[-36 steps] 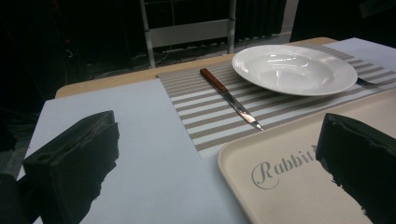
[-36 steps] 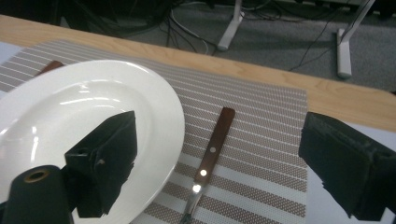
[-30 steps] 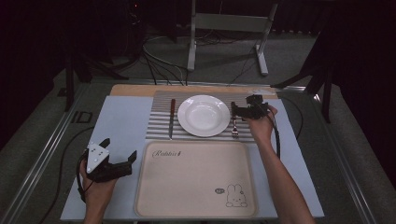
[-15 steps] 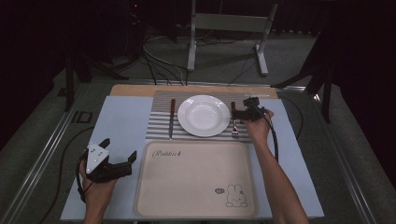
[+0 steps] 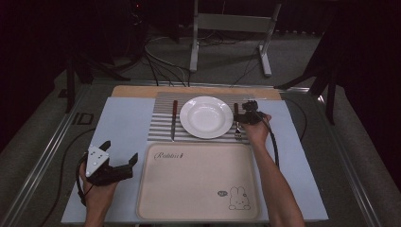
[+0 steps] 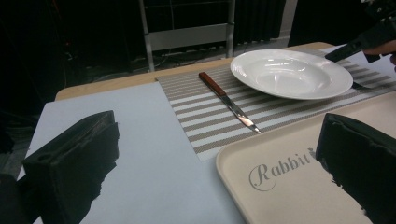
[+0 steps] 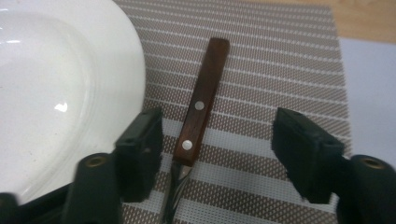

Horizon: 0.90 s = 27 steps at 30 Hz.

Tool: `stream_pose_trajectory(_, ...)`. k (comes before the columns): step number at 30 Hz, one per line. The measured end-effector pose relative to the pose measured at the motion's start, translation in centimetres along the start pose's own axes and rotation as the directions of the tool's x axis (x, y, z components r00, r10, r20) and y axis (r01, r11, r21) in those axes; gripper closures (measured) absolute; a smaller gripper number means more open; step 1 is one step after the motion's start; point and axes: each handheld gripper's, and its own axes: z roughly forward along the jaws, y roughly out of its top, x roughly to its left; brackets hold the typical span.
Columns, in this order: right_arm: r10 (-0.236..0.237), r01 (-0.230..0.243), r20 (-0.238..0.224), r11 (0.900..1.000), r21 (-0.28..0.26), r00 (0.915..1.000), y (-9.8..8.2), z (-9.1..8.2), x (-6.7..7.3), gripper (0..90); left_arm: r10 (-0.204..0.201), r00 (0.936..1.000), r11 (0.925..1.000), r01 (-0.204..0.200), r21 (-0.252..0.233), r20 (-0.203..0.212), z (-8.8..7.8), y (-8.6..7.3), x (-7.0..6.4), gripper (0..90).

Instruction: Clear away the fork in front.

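A fork with a brown wooden handle [image 7: 201, 105] lies on the striped placemat [image 7: 280, 70], right of the white plate [image 7: 56, 88]. My right gripper [image 7: 218, 142] is open and hangs low over the fork, one jaw on each side of the handle and neither touching it. From above, the right gripper [image 5: 245, 111] sits at the fork [image 5: 237, 126], beside the plate [image 5: 206, 117]. A wood-handled knife [image 5: 174, 118] lies left of the plate. My left gripper [image 5: 120, 151] rests open and empty at the table's front left, next to the beige tray [image 5: 198, 189].
In the left gripper view the knife [image 6: 229, 100], the plate [image 6: 292, 72] and the tray's "Rabbit" corner [image 6: 280, 182] lie ahead, with the right gripper [image 6: 359, 41] beyond the plate. A pale blue mat [image 5: 123, 123] covers the table. A metal stand [image 5: 227, 28] stands behind it.
My right gripper has shifted a little to the left and lower, so that its jaws now straddle the fork handle. The left gripper has stayed where it was.
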Motion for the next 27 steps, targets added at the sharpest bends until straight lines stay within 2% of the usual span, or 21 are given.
stream_pose_trajectory(2, 0.013, -0.013, -0.007, 1.000, 0.013, 0.9999, -0.1, 0.4, -0.2, 47.4, -0.002, 1.0000, 1.0000, 0.002, -0.003, 0.002, 0.0, 0.0, 0.0, 0.0)
stream_pose_trajectory(3, 0.013, -0.013, -0.007, 1.000, 0.013, 0.9999, -0.1, 0.4, -0.2, 47.4, -0.002, 1.0000, 1.0000, 0.002, -0.003, 0.002, 0.0, 0.0, 0.0, 0.0)
stream_pose_trajectory(7, 0.025, -0.023, -0.056, 0.999, 0.027, 0.9981, -0.1, 0.9, 0.0, 64.2, -0.001, 1.0000, 1.0000, 0.001, 0.000, 0.001, 0.0, 0.0, 0.0, 0.0)
stream_pose_trajectory(12, 0.022, -0.019, -0.060, 0.998, 0.059, 0.9979, -0.1, 1.2, 0.5, 75.4, 0.001, 1.0000, 1.0000, -0.001, 0.002, 0.000, 0.0, -0.1, -0.1, 0.0)
stream_pose_trajectory(16, 0.012, -0.007, -0.063, 0.996, 0.086, 0.9979, -0.1, 1.0, 0.4, 77.3, 0.003, 1.0000, 1.0000, -0.003, 0.002, -0.001, 0.0, -0.1, -0.1, 0.0)
stream_pose_trajectory(18, 0.003, 0.003, -0.046, 0.993, 0.116, 0.9990, -0.2, 0.6, 0.4, 77.7, 0.004, 1.0000, 1.0000, -0.004, 0.002, -0.001, 0.0, -0.1, 0.0, 0.0)
stream_pose_trajectory(19, -0.014, 0.019, -0.037, 0.990, 0.141, 0.9992, -0.3, 0.2, 0.4, 77.8, 0.003, 1.0000, 1.0000, -0.003, 0.003, -0.001, 0.0, -0.1, 0.0, 0.0)
stream_pose_trajectory(20, -0.014, 0.019, -0.037, 0.990, 0.141, 0.9992, -0.3, 0.2, 0.4, 77.8, 0.004, 1.0000, 1.0000, -0.004, 0.006, -0.001, 0.0, -0.1, 0.0, 0.0)
stream_pose_trajectory(21, -0.043, 0.048, -0.033, 0.987, 0.156, 0.9985, -0.6, -0.2, 0.4, 77.8, 0.005, 1.0000, 1.0000, -0.005, 0.006, -0.001, 0.0, -0.1, -0.1, 0.0)
stream_pose_trajectory(27, -0.069, 0.079, -0.054, 0.977, 0.199, 0.9961, -1.1, -1.1, 0.2, 77.8, 0.017, 0.9999, 0.9998, -0.017, 0.012, 0.004, 0.1, 0.0, -0.3, 0.0)
